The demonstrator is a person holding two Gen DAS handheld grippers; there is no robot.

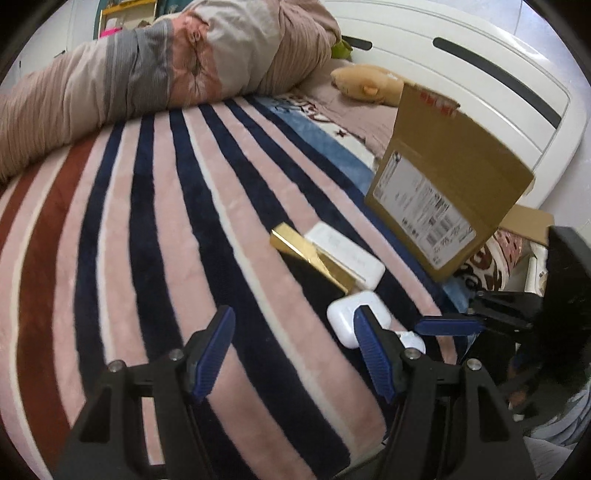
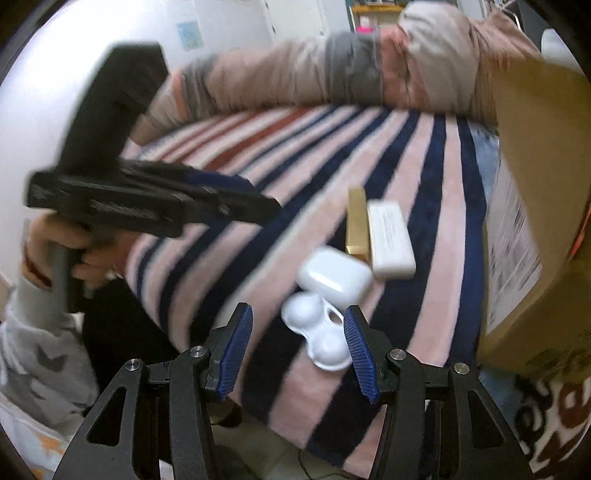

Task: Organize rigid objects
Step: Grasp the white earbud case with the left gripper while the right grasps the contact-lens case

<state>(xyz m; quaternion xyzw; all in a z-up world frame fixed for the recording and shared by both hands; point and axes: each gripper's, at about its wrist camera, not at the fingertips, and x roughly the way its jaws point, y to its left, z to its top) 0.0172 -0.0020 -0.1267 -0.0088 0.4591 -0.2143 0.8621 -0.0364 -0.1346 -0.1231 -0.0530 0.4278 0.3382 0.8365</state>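
The scene is a bedroom. A bed [image 1: 221, 206] fills most of both views, covered with a soft blanket [image 1: 155, 236] in pink, dark blue, white and rust-red stripes. At its far side lies a rolled quilt [image 1: 155, 70] in beige, grey and pink. A white headboard [image 1: 461, 70] with two dark slots stands at the right in the left wrist view, with a tan plush toy [image 1: 369, 83] before it. The wall [image 2: 221, 29] behind is white, and a yellow shelf [image 2: 373, 9] shows far off.

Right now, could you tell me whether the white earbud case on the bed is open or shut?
Shut: the white rounded earbud case lies flat on the striped blanket, lid closed.
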